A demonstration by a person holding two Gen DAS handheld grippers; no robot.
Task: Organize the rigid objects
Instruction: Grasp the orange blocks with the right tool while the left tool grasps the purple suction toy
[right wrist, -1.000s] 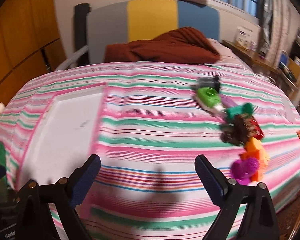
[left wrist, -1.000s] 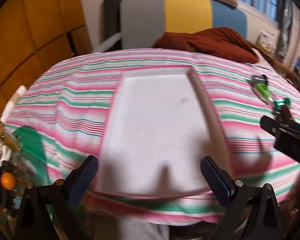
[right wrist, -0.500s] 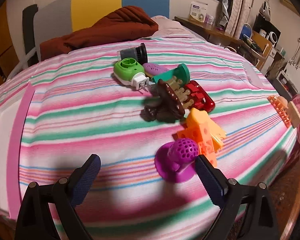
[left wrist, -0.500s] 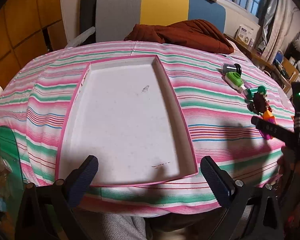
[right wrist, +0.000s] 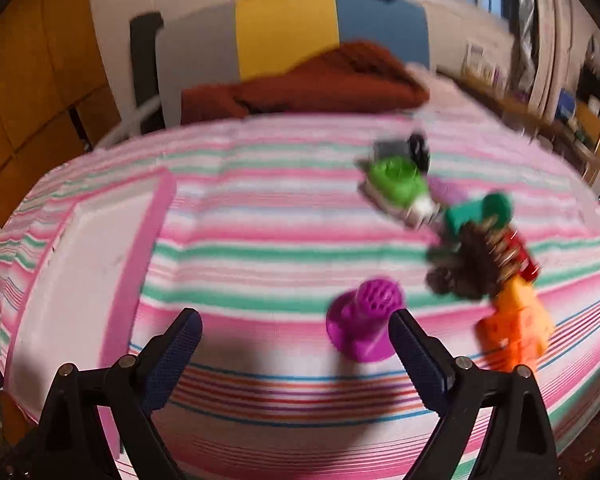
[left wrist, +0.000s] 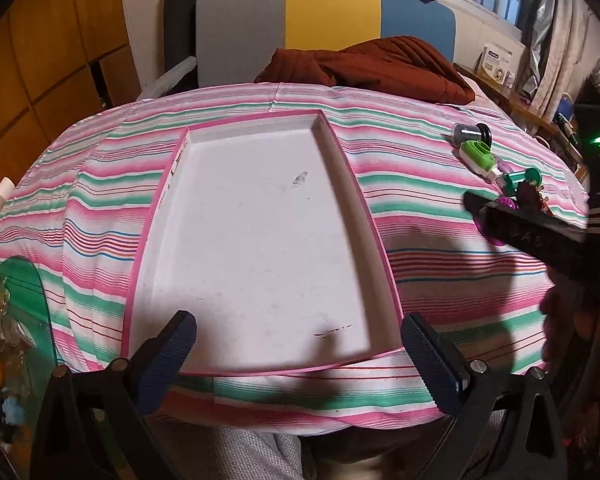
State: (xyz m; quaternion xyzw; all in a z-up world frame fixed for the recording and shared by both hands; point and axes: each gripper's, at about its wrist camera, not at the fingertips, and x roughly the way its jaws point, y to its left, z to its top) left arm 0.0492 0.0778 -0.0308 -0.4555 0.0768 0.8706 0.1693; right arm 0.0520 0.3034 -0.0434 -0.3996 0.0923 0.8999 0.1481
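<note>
Both grippers gape with nothing held, right gripper (right wrist: 292,344) beside the purple cup (right wrist: 364,326), and a blurred, rushed lunge risks knocking it away from the tray (left wrist: 342,160)

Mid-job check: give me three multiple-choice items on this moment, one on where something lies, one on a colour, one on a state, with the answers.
1. Where does the purple toy lie?
A. Inside the tray
B. On the striped cover, right of the tray
C. On the brown blanket

2. What colour is the rim of the tray?
A. Pink
B. Blue
C. Black

3. In what state is the right hand-held gripper?
A. Shut on the purple toy
B. Shut on nothing
C. Open, holding nothing

Answers: 1 B, it sits on the striped cover, well apart from the tray. 2 A, a pink edge frames the white floor. 3 C, its fingers stand wide apart with nothing between them; the toy is only near the right finger.
</note>
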